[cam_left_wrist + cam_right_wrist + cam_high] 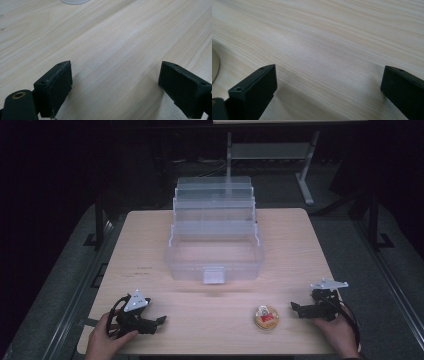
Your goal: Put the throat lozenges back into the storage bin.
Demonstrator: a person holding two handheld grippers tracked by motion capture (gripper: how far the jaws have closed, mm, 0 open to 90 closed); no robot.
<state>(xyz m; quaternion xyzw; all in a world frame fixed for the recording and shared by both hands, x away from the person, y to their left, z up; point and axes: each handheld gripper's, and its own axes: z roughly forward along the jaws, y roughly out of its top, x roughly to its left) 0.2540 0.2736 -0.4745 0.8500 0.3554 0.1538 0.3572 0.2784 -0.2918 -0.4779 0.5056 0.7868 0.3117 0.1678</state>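
Matte black hand-held grippers – both wide, empty – on pale woodgrain table, beside round tin.

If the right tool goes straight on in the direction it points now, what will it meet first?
Probably the small round tin. In the high view the right tool points left along the table, open and empty, with bare wood between it and the tin. It might pass just behind; depth is unclear.

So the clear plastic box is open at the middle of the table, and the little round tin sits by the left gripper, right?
Not quite. The round tin sits by the right gripper, not the left gripper, as the high view shows. The clear plastic box is indeed open at the middle of the table.
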